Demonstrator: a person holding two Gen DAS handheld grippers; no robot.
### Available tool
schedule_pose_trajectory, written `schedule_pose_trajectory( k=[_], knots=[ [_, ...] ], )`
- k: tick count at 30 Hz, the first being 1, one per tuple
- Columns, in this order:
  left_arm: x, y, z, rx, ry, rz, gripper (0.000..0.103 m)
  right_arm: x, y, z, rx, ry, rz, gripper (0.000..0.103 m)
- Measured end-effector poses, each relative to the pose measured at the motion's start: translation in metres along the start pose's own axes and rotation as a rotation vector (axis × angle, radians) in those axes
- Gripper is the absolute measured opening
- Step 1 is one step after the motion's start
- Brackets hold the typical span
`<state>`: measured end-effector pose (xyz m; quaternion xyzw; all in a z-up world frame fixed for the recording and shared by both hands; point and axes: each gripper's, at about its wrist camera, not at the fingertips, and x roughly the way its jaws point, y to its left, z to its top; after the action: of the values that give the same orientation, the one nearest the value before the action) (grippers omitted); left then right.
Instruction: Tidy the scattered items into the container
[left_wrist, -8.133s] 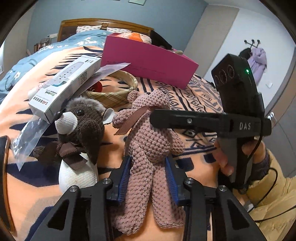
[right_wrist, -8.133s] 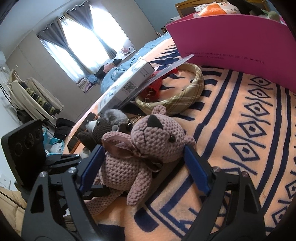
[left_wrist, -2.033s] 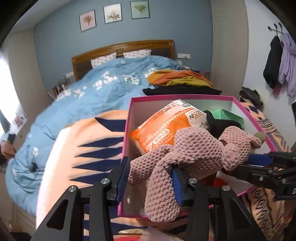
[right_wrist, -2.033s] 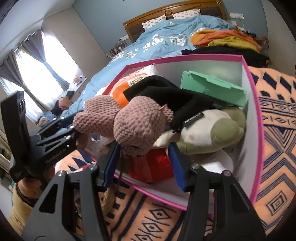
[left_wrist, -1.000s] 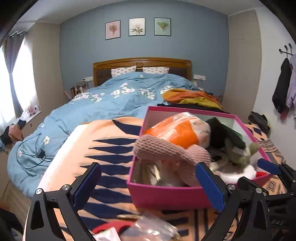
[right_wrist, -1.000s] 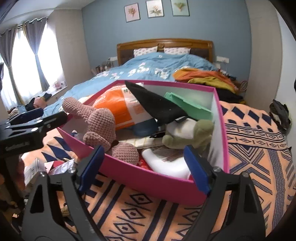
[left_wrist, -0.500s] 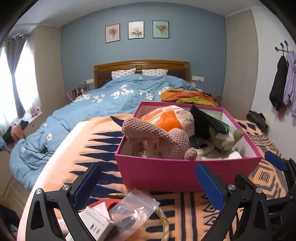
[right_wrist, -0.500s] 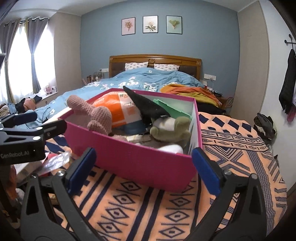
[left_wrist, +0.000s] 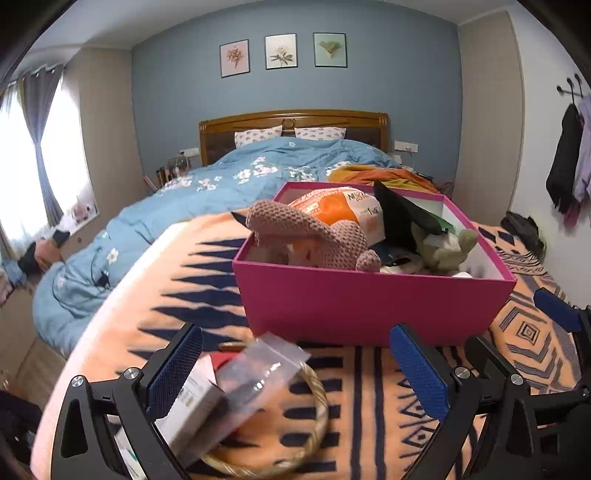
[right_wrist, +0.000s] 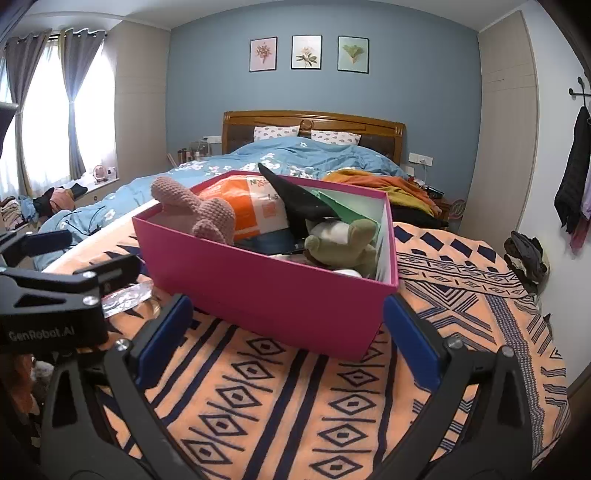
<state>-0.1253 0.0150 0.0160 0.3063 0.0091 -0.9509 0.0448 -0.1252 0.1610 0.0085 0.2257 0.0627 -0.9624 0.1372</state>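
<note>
The pink box (left_wrist: 373, 299) sits on the orange blanket (left_wrist: 369, 406), with the knitted bear (left_wrist: 314, 236) lying inside it at its 10 o'clock corner, beside an orange packet (left_wrist: 340, 210) and a green plush (left_wrist: 443, 247). The left gripper (left_wrist: 295, 365) is spread wide, holding nothing; below it at 7 o'clock lie a white carton (left_wrist: 192, 410), a clear bag (left_wrist: 258, 373) and a woven ring (left_wrist: 317, 406). The right gripper (right_wrist: 288, 339), having just widened, is spread and empty before the box.
</note>
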Motion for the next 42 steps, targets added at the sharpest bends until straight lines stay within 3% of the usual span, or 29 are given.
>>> schedule_pose_trajectory(
  k=[42],
  knots=[
    [-0.002,0.003,-0.018,0.012,0.012,0.038,0.103,-0.009,-0.002,-0.010,0.049,0.007,0.036,0.103]
  ],
)
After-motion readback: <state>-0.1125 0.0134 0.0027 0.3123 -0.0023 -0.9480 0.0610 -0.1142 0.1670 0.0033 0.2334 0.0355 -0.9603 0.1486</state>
